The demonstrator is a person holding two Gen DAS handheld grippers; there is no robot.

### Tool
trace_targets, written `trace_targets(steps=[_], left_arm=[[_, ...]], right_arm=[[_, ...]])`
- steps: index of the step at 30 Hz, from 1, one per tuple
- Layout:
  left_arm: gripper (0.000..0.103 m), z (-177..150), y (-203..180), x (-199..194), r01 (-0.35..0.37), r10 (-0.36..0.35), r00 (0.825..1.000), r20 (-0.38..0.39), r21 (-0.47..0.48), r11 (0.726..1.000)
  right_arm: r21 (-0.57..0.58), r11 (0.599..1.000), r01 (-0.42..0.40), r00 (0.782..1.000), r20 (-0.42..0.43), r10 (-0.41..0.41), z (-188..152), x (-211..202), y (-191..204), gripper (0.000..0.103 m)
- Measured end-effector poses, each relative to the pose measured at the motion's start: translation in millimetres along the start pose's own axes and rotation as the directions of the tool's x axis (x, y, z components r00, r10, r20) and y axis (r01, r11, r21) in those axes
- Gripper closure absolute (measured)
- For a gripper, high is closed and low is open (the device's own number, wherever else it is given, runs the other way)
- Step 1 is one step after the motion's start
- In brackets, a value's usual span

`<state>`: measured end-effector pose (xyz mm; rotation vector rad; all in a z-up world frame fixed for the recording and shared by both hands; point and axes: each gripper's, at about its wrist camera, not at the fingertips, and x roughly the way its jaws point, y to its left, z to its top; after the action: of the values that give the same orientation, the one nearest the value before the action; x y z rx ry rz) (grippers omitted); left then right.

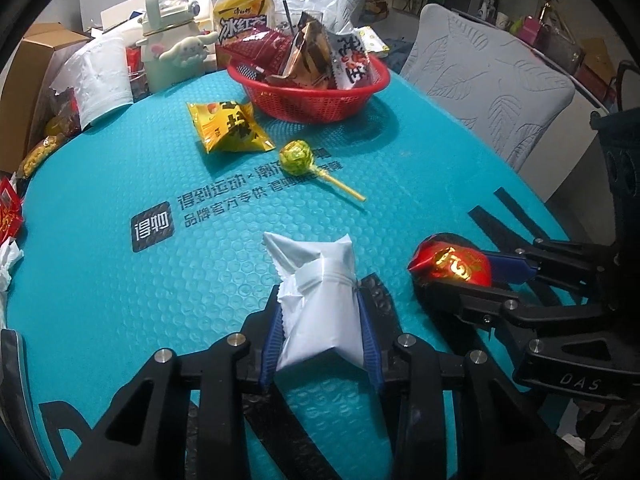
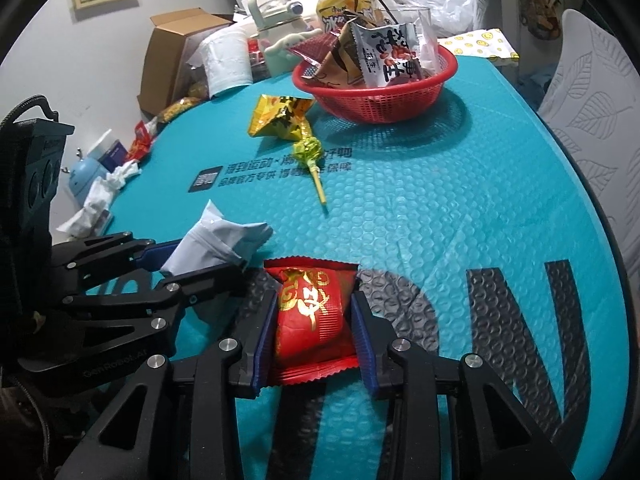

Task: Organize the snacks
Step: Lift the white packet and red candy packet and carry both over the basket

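In the left wrist view my left gripper (image 1: 320, 296) is shut on a white snack packet (image 1: 320, 320) low over the teal mat (image 1: 120, 288). Just to its right, my right gripper (image 1: 456, 276) grips a red packet with gold print (image 1: 452, 264). The right wrist view shows that red packet (image 2: 312, 316) squeezed between the blue pads, with the left gripper (image 2: 200, 258) and its white packet (image 2: 216, 240) close on the left. A yellow packet (image 1: 228, 128) and a green-wrapped lollipop (image 1: 298, 156) lie loose in front of the red basket (image 1: 360, 92), which holds several snack packets.
Behind the basket (image 2: 380, 108) stand a cream kettle-shaped bottle (image 1: 168, 40), an iced-tea bottle (image 1: 244, 4), a paper roll (image 2: 226, 60) and a cardboard box (image 2: 172, 52). Crumpled wrappers (image 2: 104, 188) line the left edge. A grey cushioned chair (image 1: 492, 80) sits off the right side.
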<state>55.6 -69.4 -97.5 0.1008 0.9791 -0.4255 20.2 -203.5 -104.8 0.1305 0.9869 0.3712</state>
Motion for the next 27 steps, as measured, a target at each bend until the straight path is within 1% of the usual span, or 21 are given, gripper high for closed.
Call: trace_targets(steps=[4, 6, 9, 12, 16, 21, 24, 27], left_arm=[[0.069, 3.1, -2.0, -10.5, 0.017, -0.017, 1.000, 0.022, -0.002, 1.000], [0.072, 5.1, -2.1, -14.9, 0.025, -0.025, 0.999, 0.031, -0.004, 1.000], [0.072, 9.7, -2.4, -20.7, 0.051, -0.050, 0.998, 0.043, -0.011, 0.999], [0.072, 13.4, -3.7, -20.0, 0.050, -0.050, 0.997, 0.052, -0.007, 0.999], [0.072, 12.2, -1.7, -10.1, 0.054, -0.054, 0.998, 0.022, -0.017, 0.998], [0.072, 6.8, 1.3, 4.7, 0.056, -0.056, 0.998, -0.023, -0.024, 0.998], [0.072, 5.4, 2.2, 15.7, 0.064, -0.066, 0.996, -0.068, -0.023, 0.998], [0.071, 5.9, 2.3, 17.8, 0.075, -0.076, 0.995, -0.059, -0.022, 0.997]], right_arm=[[0.017, 1.000, -0.015, 1.000, 0.017, 0.014, -0.6, -8.0, -0.2, 0.068], [0.023, 1.000, -0.019, 0.999, 0.030, 0.019, 0.1, -13.5, -0.7, 0.068], [0.029, 0.999, -0.026, 0.999, 0.048, 0.024, 2.5, -20.4, -1.3, 0.068], [0.032, 0.999, -0.039, 0.997, 0.068, 0.037, 5.9, -26.9, -2.0, 0.068], [0.032, 0.999, -0.021, 0.998, 0.068, 0.019, 6.1, -26.3, -4.5, 0.068], [0.054, 0.998, -0.021, 0.999, 0.041, 0.019, 2.7, -19.0, -11.1, 0.068], [0.056, 0.998, -0.023, 0.999, 0.026, 0.022, 2.4, -15.1, -12.3, 0.068], [0.064, 0.998, -0.026, 1.000, 0.011, 0.025, 1.7, -9.8, -13.1, 0.068]])
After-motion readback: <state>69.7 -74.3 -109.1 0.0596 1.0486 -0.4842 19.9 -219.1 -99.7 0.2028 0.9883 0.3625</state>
